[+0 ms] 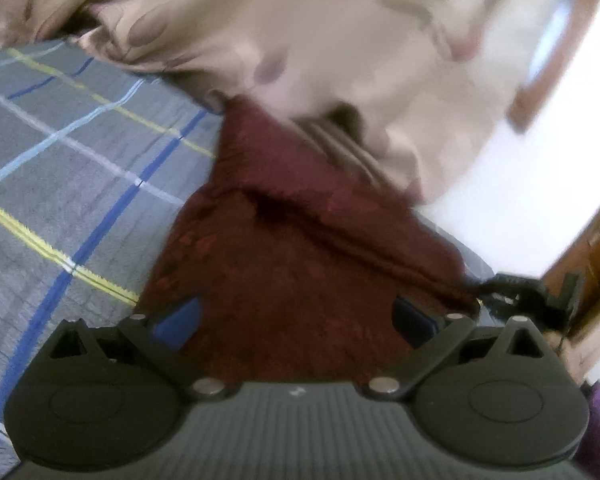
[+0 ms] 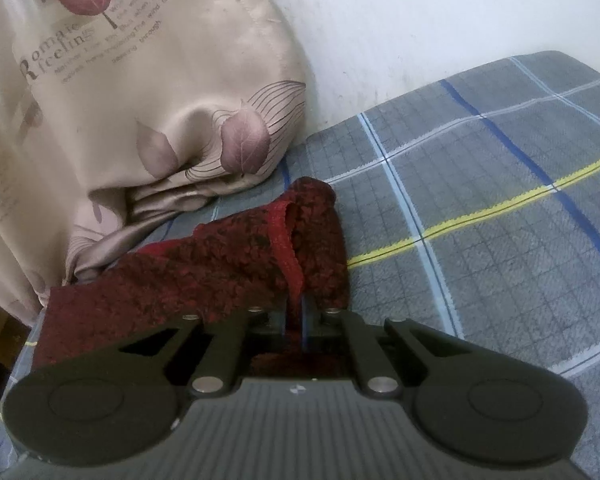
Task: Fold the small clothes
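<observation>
Lying on the checked bed cover point(image 1: 68, 160), the dark red cloth point(image 1: 292, 248) is seen in the left wrist view right in front of the left gripper point(image 1: 296, 320). That gripper's two blue pads are held wide apart, one over each side of the cloth, and nothing is pinched between them. The cloth runs away from the gripper toward the beige curtain point(image 1: 300, 40) at the far edge of the bed. A fold line is seen slanting across the cloth. At the right, a bit of the other gripper is seen at the cloth's edge.

In the right wrist view, the right gripper point(image 2: 300, 312) is shut tight on a thin red hem of the cloth point(image 2: 236, 256). The pinched part is lifted and bunched, and the rest is stretched away to the left, toward the near left corner of the bed. The long way of the cloth runs from the right gripper to the left one. The fold is probably carried by the right hand, since only it has a hold.
</observation>
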{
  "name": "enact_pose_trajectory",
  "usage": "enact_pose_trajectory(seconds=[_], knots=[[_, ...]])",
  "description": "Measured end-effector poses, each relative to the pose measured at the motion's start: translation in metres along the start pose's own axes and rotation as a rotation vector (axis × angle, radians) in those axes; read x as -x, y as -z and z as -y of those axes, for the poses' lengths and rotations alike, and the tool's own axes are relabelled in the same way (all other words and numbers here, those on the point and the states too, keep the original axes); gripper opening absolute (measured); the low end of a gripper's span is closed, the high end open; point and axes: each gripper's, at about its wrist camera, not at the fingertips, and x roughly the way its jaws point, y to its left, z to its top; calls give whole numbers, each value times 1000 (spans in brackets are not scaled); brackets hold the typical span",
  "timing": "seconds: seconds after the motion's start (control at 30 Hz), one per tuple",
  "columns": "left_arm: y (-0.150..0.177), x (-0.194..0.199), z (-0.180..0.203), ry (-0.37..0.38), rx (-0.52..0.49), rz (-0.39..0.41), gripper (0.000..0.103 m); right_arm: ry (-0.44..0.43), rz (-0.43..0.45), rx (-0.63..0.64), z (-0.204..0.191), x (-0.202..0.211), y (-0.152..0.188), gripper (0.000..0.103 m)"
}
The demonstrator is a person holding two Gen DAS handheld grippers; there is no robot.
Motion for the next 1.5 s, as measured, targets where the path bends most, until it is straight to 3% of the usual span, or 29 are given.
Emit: enact_pose_trajectory(seconds=[0.07, 0.2, 0.3, 0.37, 0.47, 0.63, 0.7, 0.73, 0.77, 0.83, 0.9, 0.93, 1.0, 1.03, 1.1, 1.17, 1.27, 1.4, 1.5], knots=[[0, 10, 5, 13, -55, 3, 103, -34, 14, -40, 2, 15, 0, 26], [4, 34, 10, 28, -144, 22, 103, -87, 36, 27, -8, 74, 15, 31], [10, 49, 7, 48, -160, 13, 103, -173, -48, 44, -9, 123, 47, 36], [14, 59, 1, 67, -157, 8, 103, -217, -105, 37, -7, 156, 75, 45], [22, 72, -10, 87, -144, -11, 103, -199, -164, 20, -7, 198, 116, 58], [34, 84, -27, 49, -101, -40, 103, -143, -234, -38, -2, 240, 175, 58], [37, 88, -32, 48, -68, -46, 103, -183, -248, -70, -5, 247, 192, 46], [38, 90, -34, 51, -51, -49, 103, -207, -263, -100, -5, 248, 199, 34], [39, 92, -35, 54, -40, -51, 103, -227, -281, -132, -7, 247, 207, 28], [40, 96, -35, 54, -33, -55, 103, -263, -285, -138, -17, 253, 217, 28], [40, 98, -33, 47, -46, -56, 103, -306, -231, -36, -40, 274, 221, 19], [41, 98, -33, 43, -51, -61, 103, -266, -204, 55, -52, 285, 222, 8], [43, 97, -31, 42, -56, -71, 103, -57, -194, 178, -61, 290, 228, 12], [44, 97, -31, 44, -59, -73, 103, -2, -209, 189, -56, 289, 233, 11], [48, 99, -31, 43, -63, -76, 103, -24, -223, 93, -36, 294, 241, 11], [51, 99, -31, 46, -64, -83, 103, -53, -170, 36, -29, 304, 245, 11], [56, 101, -34, 42, -56, -91, 103, 14, -117, 93, -30, 312, 252, 16], [58, 109, -45, 63, 13, -71, 103, -117, -63, 22, -20, 313, 250, 17], [59, 115, -53, 50, 49, -69, 103, -75, -16, 25, -19, 305, 250, 18]])
